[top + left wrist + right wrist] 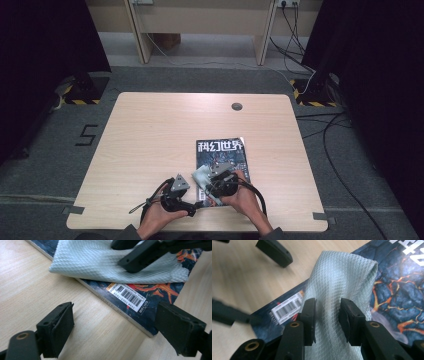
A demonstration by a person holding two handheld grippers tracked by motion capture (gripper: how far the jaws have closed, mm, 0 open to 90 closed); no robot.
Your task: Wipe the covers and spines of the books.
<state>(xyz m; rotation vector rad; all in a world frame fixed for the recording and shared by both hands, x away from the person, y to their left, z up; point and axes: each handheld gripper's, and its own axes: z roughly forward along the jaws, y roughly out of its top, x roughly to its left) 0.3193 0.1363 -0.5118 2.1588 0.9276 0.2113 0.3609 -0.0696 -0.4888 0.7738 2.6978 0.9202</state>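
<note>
The right gripper (327,317) pinches the cloth (342,282) over the magazine (397,295); the left gripper (117,327) gapes wide, empty. Dragging may shift the unpinned magazine across the worktop (150,135).

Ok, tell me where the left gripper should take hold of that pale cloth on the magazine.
Grip the cloth's loose overhanging edge at the magazine's barcode corner, coming in low from the bare table side. That edge sags past the cover, so the left gripper's open jaws can likely straddle it, clear of the right gripper pinching its middle.
</note>
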